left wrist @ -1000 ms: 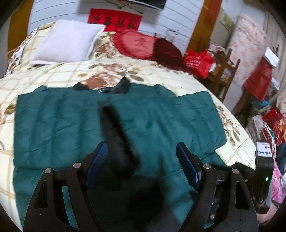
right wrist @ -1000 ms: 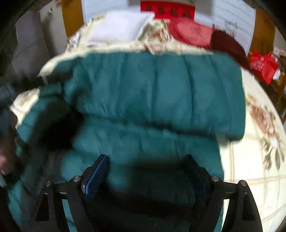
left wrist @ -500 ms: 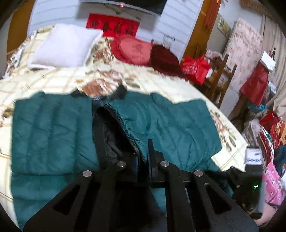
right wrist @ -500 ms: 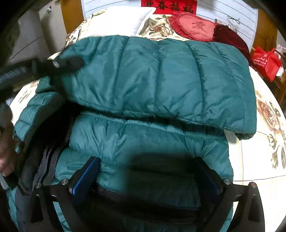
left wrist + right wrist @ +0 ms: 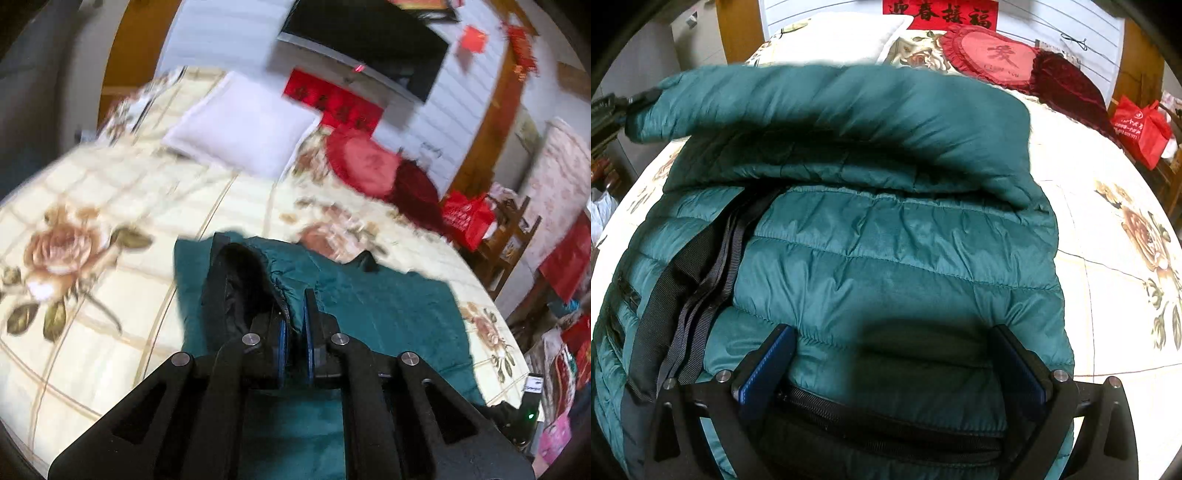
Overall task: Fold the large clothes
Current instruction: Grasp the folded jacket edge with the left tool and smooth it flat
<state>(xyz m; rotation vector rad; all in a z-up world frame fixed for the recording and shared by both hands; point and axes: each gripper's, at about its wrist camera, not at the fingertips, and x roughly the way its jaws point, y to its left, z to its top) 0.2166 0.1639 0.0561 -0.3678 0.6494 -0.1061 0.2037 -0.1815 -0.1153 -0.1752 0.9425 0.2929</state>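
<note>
A teal quilted down jacket (image 5: pixel 894 258) with black zipper trim lies on the bed. My left gripper (image 5: pixel 294 332) is shut on the jacket's sleeve cuff (image 5: pixel 258 284), whose black lining shows, and holds it lifted above the jacket body (image 5: pixel 388 310). In the right wrist view the lifted sleeve (image 5: pixel 831 107) hangs across the upper jacket, with the left gripper at its far left end (image 5: pixel 639 99). My right gripper (image 5: pixel 892 365) is open, its fingers straddling the jacket's lower edge by the black zipper (image 5: pixel 886 421).
The bed has a cream floral bedspread (image 5: pixel 92 258). A white pillow (image 5: pixel 240 122), a red heart cushion (image 5: pixel 993 55) and a dark red cushion (image 5: pixel 1067 88) lie at the head. A red bag (image 5: pixel 1141 129) and wooden shelves (image 5: pixel 509 236) stand to the right.
My left gripper closed on the sleeve cuff, then lifted it up and to the left. The sleeve rose off the jacket body. My right gripper stayed open over the hem.
</note>
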